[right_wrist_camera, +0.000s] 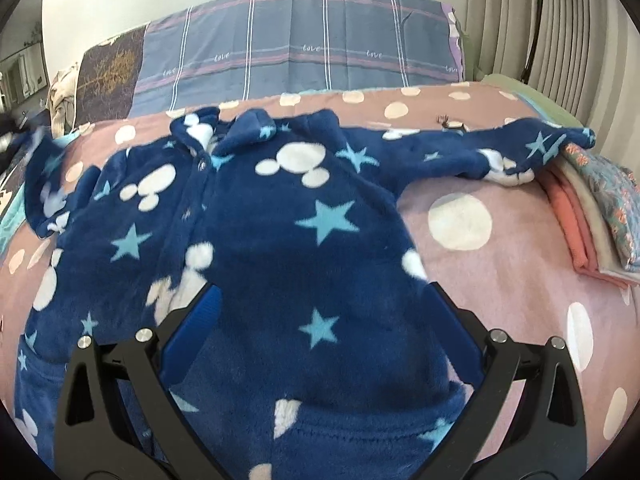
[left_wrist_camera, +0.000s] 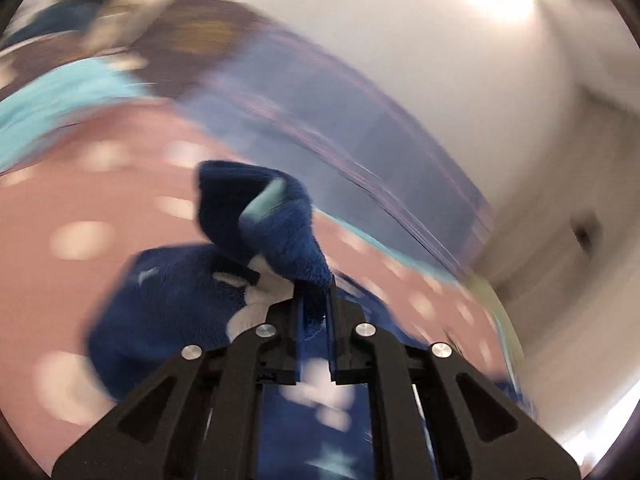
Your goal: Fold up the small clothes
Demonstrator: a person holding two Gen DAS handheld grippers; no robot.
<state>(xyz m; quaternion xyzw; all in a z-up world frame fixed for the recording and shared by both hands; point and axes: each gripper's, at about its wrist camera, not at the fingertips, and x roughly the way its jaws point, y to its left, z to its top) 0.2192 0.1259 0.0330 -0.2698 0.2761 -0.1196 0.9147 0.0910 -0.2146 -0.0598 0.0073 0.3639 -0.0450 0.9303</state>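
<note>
A small navy fleece jacket (right_wrist_camera: 280, 220) with light blue stars and white mouse heads lies spread on a pink bedcover (right_wrist_camera: 500, 300) with white dots. Its right sleeve (right_wrist_camera: 500, 152) stretches out to the right. My right gripper (right_wrist_camera: 320, 292) is open, its jaws wide apart over the jacket's lower body. My left gripper (left_wrist_camera: 314, 292) is shut on the end of the jacket's other sleeve (left_wrist_camera: 280, 224) and holds it above the bedcover. The left wrist view is motion-blurred.
A stack of folded clothes (right_wrist_camera: 600, 208) in pink, cream and floral print sits at the right edge of the bed. A blue plaid pillow cover (right_wrist_camera: 300, 52) stands at the head of the bed. A radiator (right_wrist_camera: 540, 20) is at the far right.
</note>
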